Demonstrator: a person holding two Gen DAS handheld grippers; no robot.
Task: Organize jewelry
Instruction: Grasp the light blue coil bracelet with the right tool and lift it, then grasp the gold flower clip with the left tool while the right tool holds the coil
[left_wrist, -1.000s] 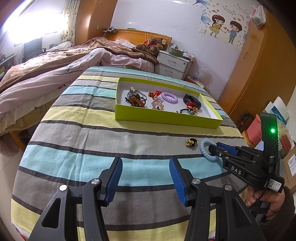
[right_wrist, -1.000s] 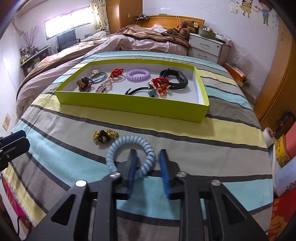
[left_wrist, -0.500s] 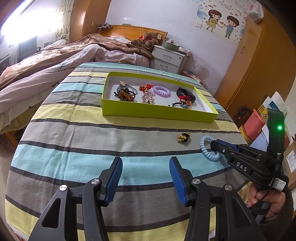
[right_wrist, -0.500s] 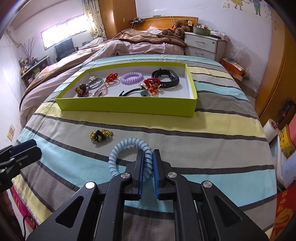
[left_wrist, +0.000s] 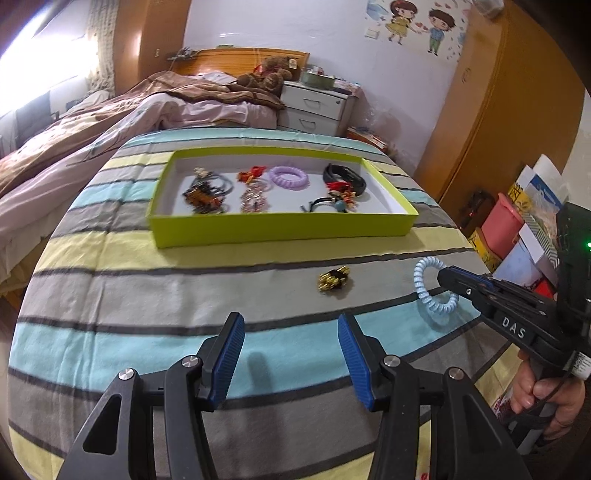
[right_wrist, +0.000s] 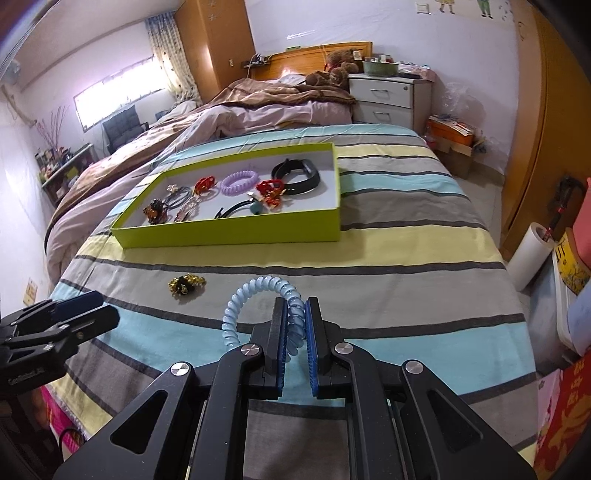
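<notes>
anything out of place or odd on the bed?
One stray: the gold-and-black hair clip lies on the striped bedspread, outside the green tray. The blue coil tie is also out, pinched in the right gripper. Nothing damaged.

Between the grippers and the lime-green tray (left_wrist: 280, 230) the striped bedspread (left_wrist: 147, 288) lies open, broken only by a small gold-and-black hair clip (left_wrist: 333, 279) on the grey stripe, well short of the tray's front wall. That upright wall bars a level path into the tray. Inside, the purple spiral hair tie (right_wrist: 239, 182), the black band (right_wrist: 297, 176) and other pieces fill much of the floor; bare patches show at the far edge and the right end. Boxes (left_wrist: 517, 236) crowd the bed's right side.
</notes>
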